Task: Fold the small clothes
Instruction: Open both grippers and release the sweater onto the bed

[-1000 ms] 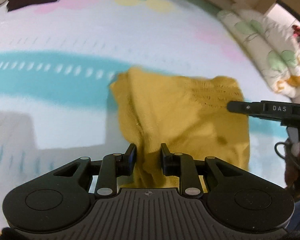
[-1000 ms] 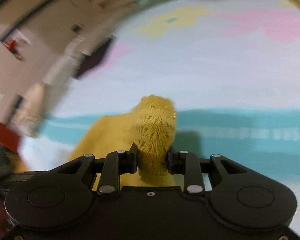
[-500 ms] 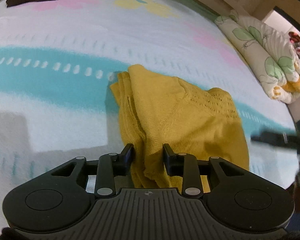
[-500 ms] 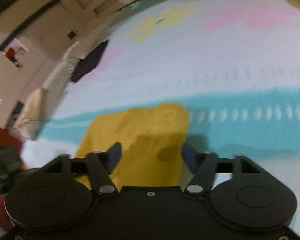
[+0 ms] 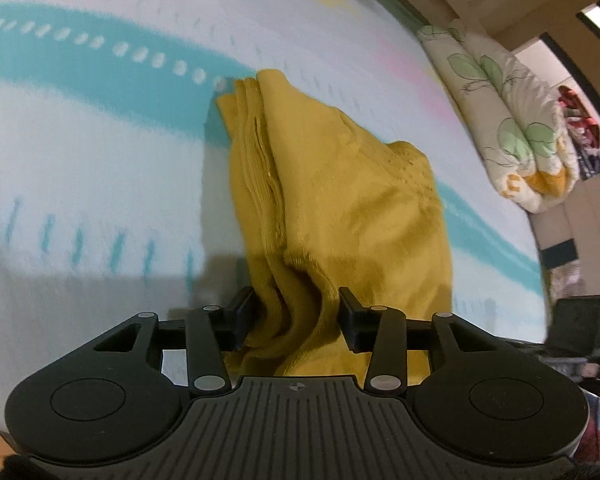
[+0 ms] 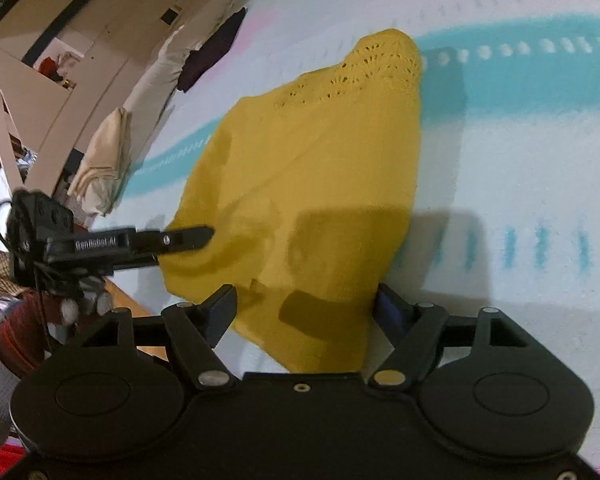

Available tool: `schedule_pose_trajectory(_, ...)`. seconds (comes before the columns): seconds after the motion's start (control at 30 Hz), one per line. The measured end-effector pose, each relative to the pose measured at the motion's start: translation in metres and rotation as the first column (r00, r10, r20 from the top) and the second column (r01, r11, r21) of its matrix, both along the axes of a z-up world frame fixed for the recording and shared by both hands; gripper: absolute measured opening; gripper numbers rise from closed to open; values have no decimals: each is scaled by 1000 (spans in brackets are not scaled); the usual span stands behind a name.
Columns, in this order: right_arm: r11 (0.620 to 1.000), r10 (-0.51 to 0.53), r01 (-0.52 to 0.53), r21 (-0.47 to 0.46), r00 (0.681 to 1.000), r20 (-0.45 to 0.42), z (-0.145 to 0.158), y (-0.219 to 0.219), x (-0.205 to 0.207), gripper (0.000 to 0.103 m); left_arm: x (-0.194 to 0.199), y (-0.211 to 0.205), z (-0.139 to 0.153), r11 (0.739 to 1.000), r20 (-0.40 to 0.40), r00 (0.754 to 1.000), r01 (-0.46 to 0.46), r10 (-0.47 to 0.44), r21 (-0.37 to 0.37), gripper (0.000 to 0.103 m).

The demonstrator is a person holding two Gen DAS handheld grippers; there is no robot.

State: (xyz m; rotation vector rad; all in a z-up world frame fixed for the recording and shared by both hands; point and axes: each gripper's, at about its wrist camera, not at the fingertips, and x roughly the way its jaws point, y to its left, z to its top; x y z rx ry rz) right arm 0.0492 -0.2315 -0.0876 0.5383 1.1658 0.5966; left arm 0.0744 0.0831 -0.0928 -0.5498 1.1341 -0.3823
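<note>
A mustard-yellow knit garment (image 5: 352, 208) lies folded on a white bedsheet with teal stripes (image 5: 80, 168). My left gripper (image 5: 296, 312) has its jaws partly apart, with a bunched near edge of the garment between them. In the right wrist view the garment (image 6: 316, 168) lies flat, its lace-knit end at the far side. My right gripper (image 6: 306, 308) is wide open just above the garment's near edge, holding nothing. The left gripper's fingers (image 6: 172, 240) show at the garment's left edge.
A rolled floral quilt (image 5: 512, 120) lies at the bed's right side. A dark garment (image 6: 212, 52) and a cream bundle (image 6: 104, 160) lie at the bed's far left edge. A wooden floor and clutter show beyond the bed edge.
My right gripper let go of the knit end and opened wide, and the garment now lies flat. My left gripper has opened wider and moved closer over the bunched edge.
</note>
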Motion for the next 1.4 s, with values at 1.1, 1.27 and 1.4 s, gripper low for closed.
schedule_pose_trajectory(1.1,977,-24,92,-193,944,329,45,3,-15,83,-5,-20,52,950,311,950,-112,17,293,42)
schedule_pose_trajectory(1.27,876,169,55,-478,895,412,24,48,-7,93,7,-50,25,906,250,965,-39,-75,422,44)
schedule_pose_trajectory(1.4,810,235,-10,-586,921,310,-6,55,-7,102,3,-31,14,920,207,978,-61,-23,387,59)
